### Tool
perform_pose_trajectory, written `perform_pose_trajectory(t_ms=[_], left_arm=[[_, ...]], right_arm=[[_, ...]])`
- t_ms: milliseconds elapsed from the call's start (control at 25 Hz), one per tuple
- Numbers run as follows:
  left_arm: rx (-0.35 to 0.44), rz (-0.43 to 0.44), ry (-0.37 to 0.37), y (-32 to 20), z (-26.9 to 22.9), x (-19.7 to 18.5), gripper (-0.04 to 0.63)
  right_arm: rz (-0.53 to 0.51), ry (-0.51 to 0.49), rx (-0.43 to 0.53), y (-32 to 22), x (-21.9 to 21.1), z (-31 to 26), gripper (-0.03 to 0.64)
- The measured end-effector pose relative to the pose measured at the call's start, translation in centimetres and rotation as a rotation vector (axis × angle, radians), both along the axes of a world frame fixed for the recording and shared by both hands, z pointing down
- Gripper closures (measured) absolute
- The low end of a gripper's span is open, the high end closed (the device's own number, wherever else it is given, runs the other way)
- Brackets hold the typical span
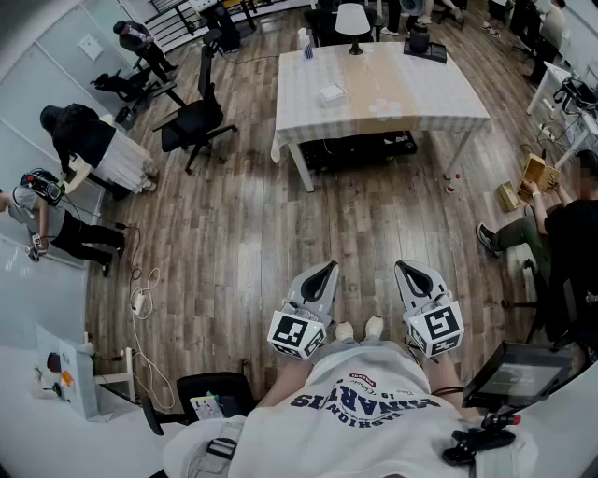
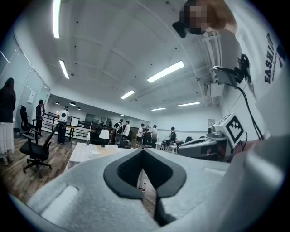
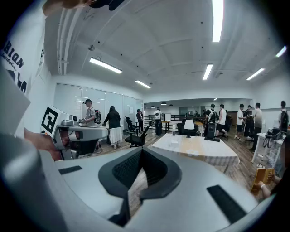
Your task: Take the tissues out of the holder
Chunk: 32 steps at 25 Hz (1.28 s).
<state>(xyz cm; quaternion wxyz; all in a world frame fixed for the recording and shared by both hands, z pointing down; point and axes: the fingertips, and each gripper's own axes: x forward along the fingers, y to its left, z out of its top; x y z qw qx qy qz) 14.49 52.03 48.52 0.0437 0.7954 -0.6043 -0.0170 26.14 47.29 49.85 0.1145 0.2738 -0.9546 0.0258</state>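
From the head view, the person stands on a wooden floor. The left gripper and right gripper are side by side close to the body, both aimed toward the far counter under its pale cloth. A small white box, apparently the tissue holder though too small to be sure, sits on the counter's left half, well apart from both grippers. A lamp stands at the far edge.

In the left gripper view, the jaws meet at their tips with nothing between them, and the counter lies far ahead on the left.

In the right gripper view, the jaws are likewise closed and empty. The counter and white box are far ahead on the right.
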Motion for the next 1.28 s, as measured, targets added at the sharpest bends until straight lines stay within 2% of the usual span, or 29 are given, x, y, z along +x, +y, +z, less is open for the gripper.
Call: perform_pose_trajectory(t_ms=[240, 520, 800, 960, 1160, 1280], left_arm=[[0.018, 0.008, -0.041, 1.6, -1.1, 1.1, 0.594], [0.017, -0.01, -0.062, 0.8, -0.8, 0.2, 0.594], [-0.003, -0.041, -0.063, 0.2, -0.3, -0.7, 0.594], [-0.017, -0.046, -0.136, -1.5, 0.3, 0.3, 0.594], [-0.005, -0.033, -0.134, -2.8, 3.0, 2.4, 0.594], [-0.015, -0.038, -0.13, -5.2, 3.0, 3.3, 0.594]], right_arm=[[0.009, -0.015, 0.023, 1.3, 0.5, -0.9, 0.611], [0.0, -0.028, 0.028, 0.2, -0.1, -0.7, 0.611], [0.075, -0.038, 0.11, -1.5, 0.2, -2.0, 0.609], [0.095, -0.043, 0.12, -4.0, 1.1, -2.3, 0.609], [0.098, -0.073, 0.129, -5.6, 1.9, 0.3, 0.608], [0.062, -0.061, 0.095, -8.1, 1.4, 1.3, 0.609]])
